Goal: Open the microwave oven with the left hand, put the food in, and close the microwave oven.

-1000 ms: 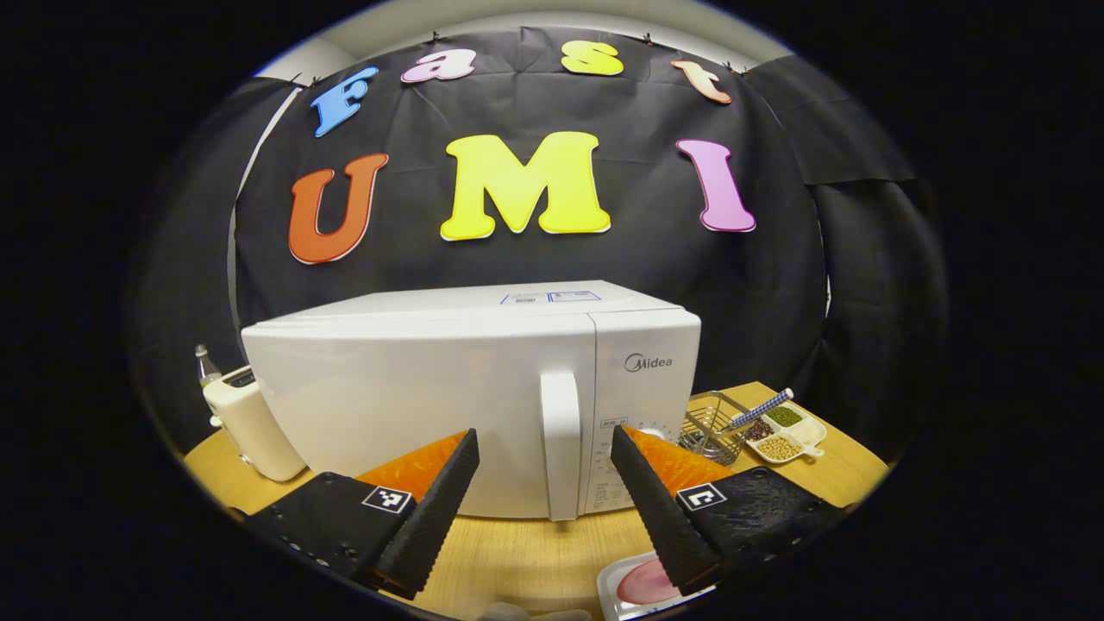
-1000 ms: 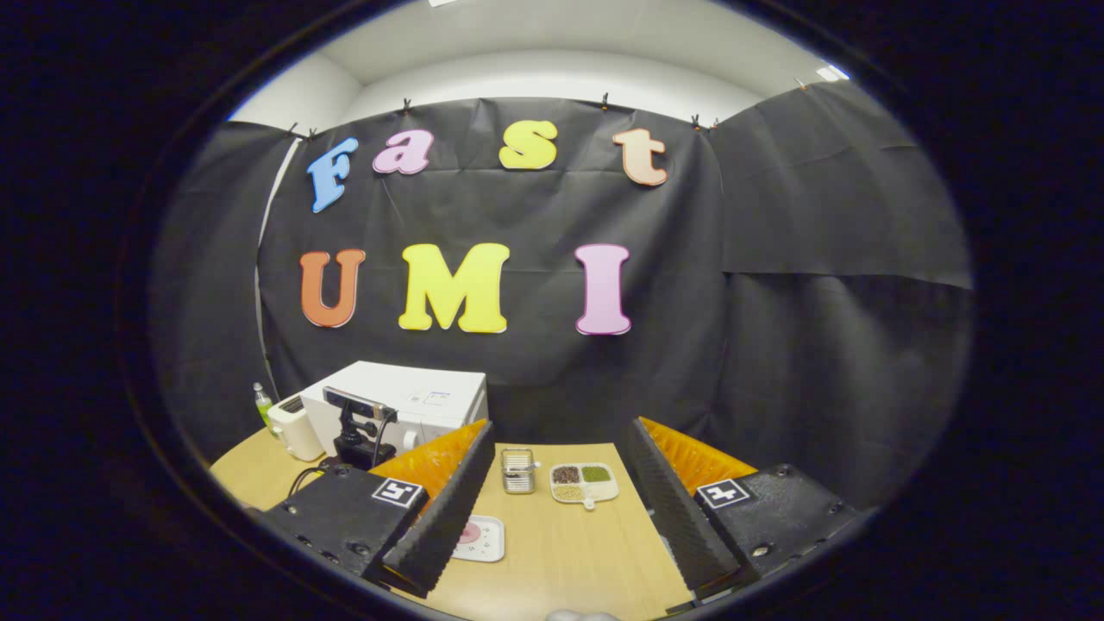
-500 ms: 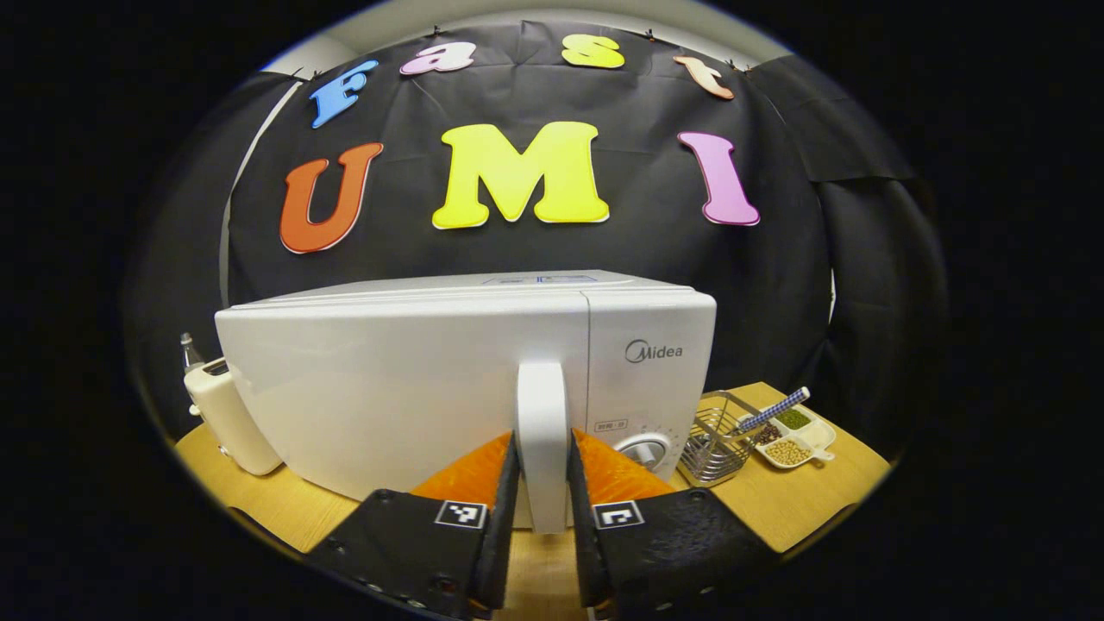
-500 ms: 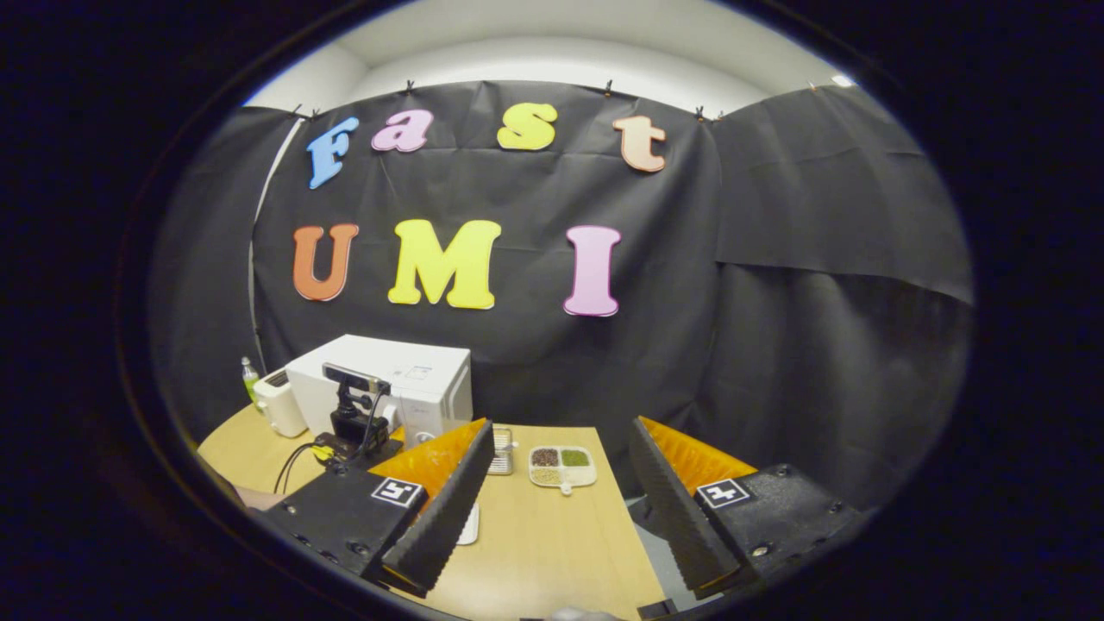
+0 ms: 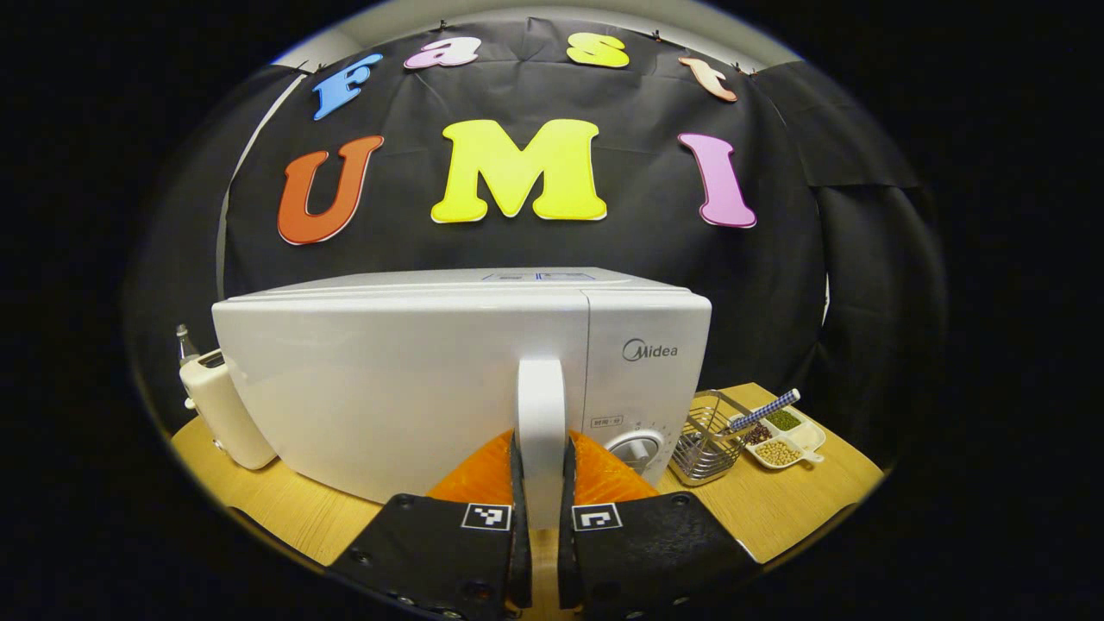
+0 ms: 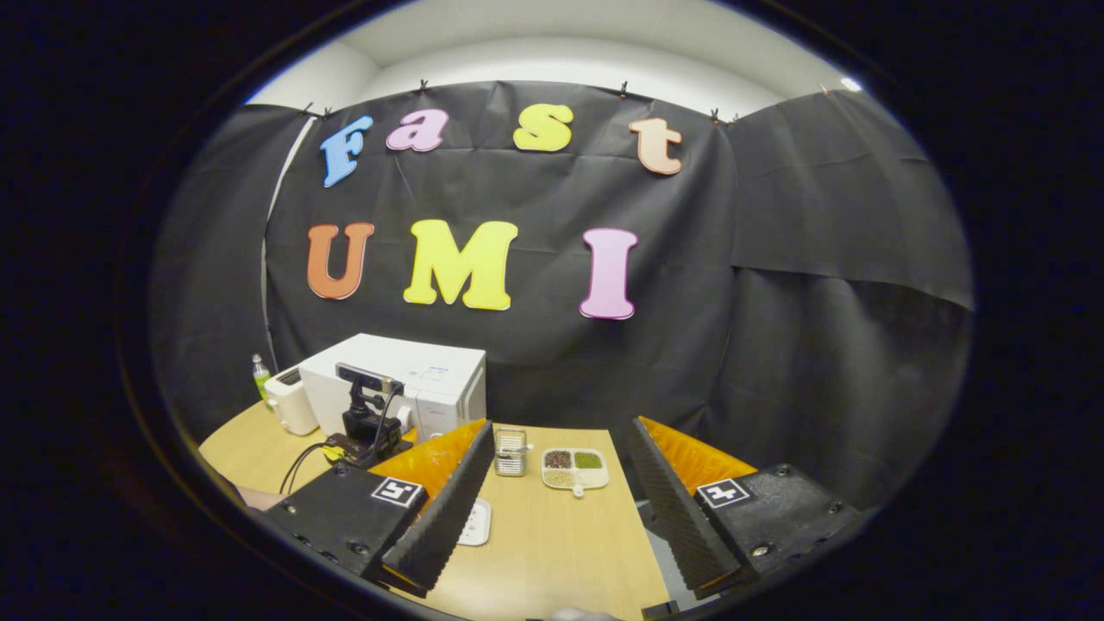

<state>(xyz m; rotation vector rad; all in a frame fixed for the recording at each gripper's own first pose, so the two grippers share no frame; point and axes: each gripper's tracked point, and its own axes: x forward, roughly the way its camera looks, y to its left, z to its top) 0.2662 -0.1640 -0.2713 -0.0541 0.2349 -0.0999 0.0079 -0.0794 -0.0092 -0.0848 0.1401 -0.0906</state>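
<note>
A white microwave oven [image 5: 414,379] stands on the wooden table with its door closed. My left gripper [image 5: 541,517] is shut on the door's white vertical handle [image 5: 541,414], one finger on each side of its lower part. In the right gripper view the microwave [image 6: 423,379] sits far off at the left, with the left gripper's body [image 6: 366,423] in front of it. My right gripper [image 6: 552,509] hangs open over the table with nothing between its fingers. The edge of a white food tray [image 6: 477,522] peeks out beside its left finger.
A cream toaster [image 5: 220,410] and a small bottle [image 5: 183,338] stand left of the microwave. Right of it are a wire basket [image 5: 703,440] with a checked utensil and a divided dish of beans [image 5: 785,435]. The table's right edge [image 6: 642,535] runs beneath my right gripper.
My left gripper moved in and closed from wide open onto the door handle. The right gripper shifted slightly; the food tray slid mostly behind its left finger.
</note>
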